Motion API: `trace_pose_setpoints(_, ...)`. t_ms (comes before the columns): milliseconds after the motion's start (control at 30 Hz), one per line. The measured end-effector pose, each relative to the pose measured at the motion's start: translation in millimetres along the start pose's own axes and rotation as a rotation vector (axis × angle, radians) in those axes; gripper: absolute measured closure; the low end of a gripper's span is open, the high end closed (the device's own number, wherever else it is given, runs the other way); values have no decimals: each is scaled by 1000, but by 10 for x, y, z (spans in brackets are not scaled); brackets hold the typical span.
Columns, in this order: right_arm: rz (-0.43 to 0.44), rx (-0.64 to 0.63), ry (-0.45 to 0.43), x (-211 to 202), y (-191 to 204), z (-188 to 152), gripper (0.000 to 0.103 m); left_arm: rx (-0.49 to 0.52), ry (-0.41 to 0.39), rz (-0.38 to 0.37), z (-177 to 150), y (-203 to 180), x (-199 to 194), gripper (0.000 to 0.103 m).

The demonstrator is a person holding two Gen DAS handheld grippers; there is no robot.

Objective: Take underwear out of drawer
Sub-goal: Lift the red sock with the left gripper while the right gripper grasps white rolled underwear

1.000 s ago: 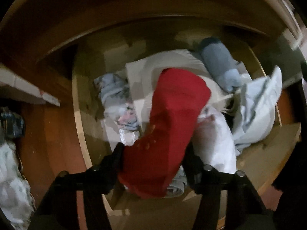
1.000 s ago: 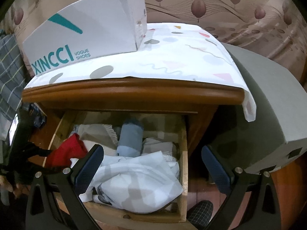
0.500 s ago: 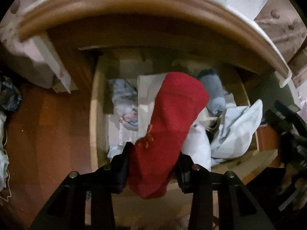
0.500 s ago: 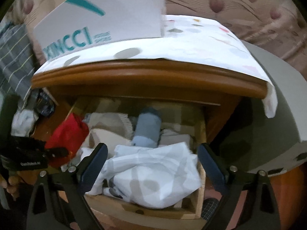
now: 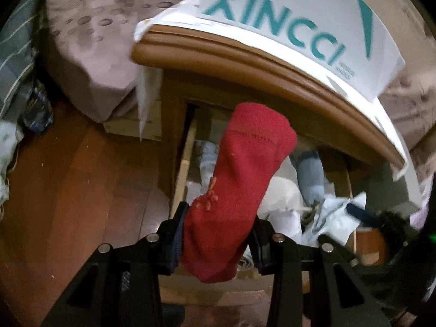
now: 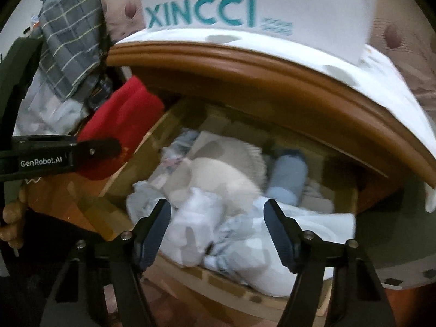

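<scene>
My left gripper is shut on a red knitted underwear piece, held up above the left edge of the open wooden drawer. In the right wrist view the red underwear hangs left of the drawer, outside it. My right gripper hovers low over the drawer's front, its jaws closing. A white-and-grey patterned garment lies between and below the fingers, and the pads do not press on it. A cream garment and a blue-grey roll lie further back.
The nightstand top overhangs the drawer and carries a white spotted cloth and a white XINCCI shoe box. Wooden floor lies to the left. A grey plaid cloth hangs at the upper left, with a padded headboard behind.
The left gripper has lifted the red underwear up and leftwards, out over the drawer's edge. The right gripper has come closer to the drawer's clothes and its jaws have narrowed.
</scene>
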State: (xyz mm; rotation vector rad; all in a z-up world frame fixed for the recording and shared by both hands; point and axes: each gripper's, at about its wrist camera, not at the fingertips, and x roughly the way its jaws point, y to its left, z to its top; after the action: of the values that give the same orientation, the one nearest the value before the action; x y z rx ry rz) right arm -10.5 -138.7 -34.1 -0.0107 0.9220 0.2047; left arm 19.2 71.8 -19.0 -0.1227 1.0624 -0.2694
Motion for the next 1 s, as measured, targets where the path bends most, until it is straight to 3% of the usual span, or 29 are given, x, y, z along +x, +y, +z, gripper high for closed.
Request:
trace_pose_setpoints(200, 57, 6, 157, 381, 103, 100, 36, -46, -50, 25, 26, 95, -88, 63)
trace_pose_setpoints(533, 39, 31, 353, 923, 164, 106, 37, -94, -34, -19, 37, 200, -74, 63)
trace_pose_setpoints(733, 29, 54, 406, 1053, 130, 40, 40, -95, -31, -5, 49, 196, -56, 63)
trace_pose_setpoints(1000, 65, 128, 378, 1015, 34, -13, 57, -100, -36, 0, 42, 147, -28, 63)
